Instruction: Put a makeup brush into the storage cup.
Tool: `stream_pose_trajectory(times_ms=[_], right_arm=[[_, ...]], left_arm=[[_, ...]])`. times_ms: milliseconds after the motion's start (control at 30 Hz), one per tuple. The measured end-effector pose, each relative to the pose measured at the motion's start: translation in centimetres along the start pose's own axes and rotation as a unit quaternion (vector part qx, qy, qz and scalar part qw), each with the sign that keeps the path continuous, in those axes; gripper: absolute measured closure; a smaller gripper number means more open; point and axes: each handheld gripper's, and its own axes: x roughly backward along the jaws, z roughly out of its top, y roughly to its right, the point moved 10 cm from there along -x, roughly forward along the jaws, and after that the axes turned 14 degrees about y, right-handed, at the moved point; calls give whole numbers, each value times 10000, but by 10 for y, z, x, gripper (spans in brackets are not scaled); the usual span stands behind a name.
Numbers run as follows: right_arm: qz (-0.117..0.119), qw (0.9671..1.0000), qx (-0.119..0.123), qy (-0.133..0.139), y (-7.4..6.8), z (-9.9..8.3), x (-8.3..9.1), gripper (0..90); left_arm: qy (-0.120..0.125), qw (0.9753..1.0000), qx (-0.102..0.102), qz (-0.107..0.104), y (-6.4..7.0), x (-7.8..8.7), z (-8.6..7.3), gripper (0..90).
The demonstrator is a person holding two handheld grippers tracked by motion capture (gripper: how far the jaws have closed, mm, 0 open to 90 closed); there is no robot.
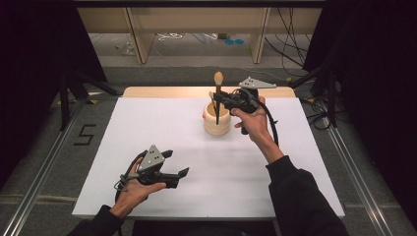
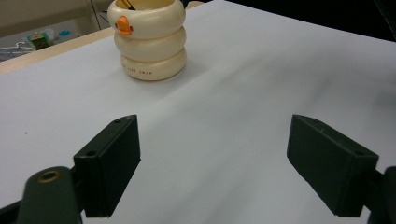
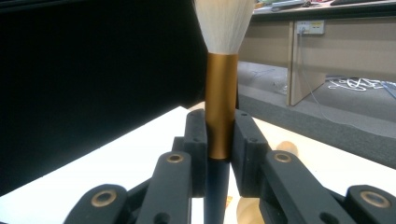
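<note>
A cream ring-shaped holder (image 1: 217,120) with an orange beak stands at the far middle of the white table (image 1: 147,123); it also sits at the top of the left gripper view (image 2: 148,39). My right gripper (image 1: 220,100) is shut on a makeup brush (image 1: 218,91) held upright above the holder. In the right gripper view the brush (image 3: 221,102) has a gold ferrule, white bristles and a dark handle, pinched between the jaws of my right gripper (image 3: 220,140). My left gripper (image 1: 176,163) hovers open near the table's front left, with nothing between its fingers (image 2: 109,161).
The wooden tip of another utensil (image 3: 286,148) pokes from the holder below the brush. Beyond the table are wooden furniture legs (image 1: 137,39) and cables (image 1: 290,44) on the floor. Dark curtains flank both sides.
</note>
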Motion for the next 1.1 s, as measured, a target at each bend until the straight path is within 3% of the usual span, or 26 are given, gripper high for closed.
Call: stream_pose_trajectory(times_ms=[400, 667, 867, 1100], right_arm=[[-103, 9998, 42, 181, 9, 13, -2, 781], [-241, 9996, -82, 145, 19, 14, 1, 781], [-359, 9991, -79, 188, 28, 15, 2, 781], [-425, 9989, -43, 182, 38, 13, -2, 781]], left_arm=[[6, 10000, 27, -9, 0, 0, 1, 173], [10, 10000, 66, 19, 1, -1, 0, 173], [19, 10000, -40, 56, -1, -1, 1, 173], [7, 9999, 106, -32, 3, -2, 0, 173]])
